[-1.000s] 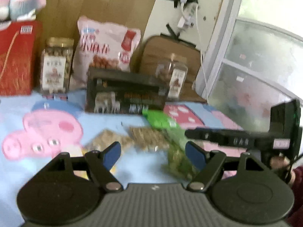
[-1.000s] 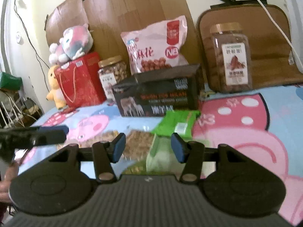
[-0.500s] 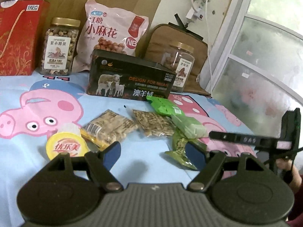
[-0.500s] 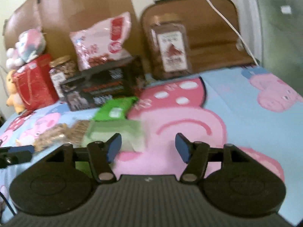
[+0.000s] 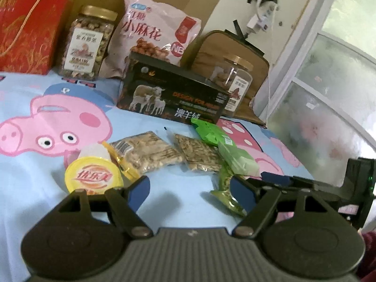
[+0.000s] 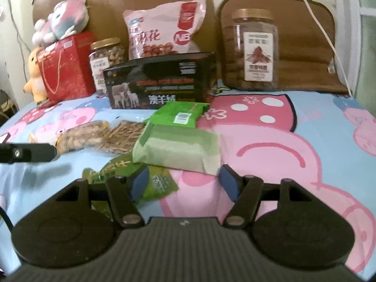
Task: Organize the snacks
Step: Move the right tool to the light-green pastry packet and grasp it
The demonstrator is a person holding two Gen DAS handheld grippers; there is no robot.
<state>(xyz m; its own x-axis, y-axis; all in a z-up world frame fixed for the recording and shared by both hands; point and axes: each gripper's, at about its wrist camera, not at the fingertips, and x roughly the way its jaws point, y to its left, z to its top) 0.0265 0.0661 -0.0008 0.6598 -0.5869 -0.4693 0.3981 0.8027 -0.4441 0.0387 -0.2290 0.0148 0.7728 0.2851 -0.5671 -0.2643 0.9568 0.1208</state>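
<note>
Loose snacks lie on the cartoon-pig sheet: a yellow-lidded cup, two clear packets of nuts and seeds, a bright green pack, a pale green pack and a green pouch. My left gripper is open and empty, just short of the cup and pouch. My right gripper is open and empty, its fingers straddling the near edge of the pale green pack and the pouch.
A black box stands behind the snacks. Behind it stand a pink snack bag, two nut jars, a red gift bag, plush toys and a brown cushion. A window is on the right.
My left gripper has come down and nearer to the snacks. My right gripper swung right, then back left onto the green packs. Both stay open.
</note>
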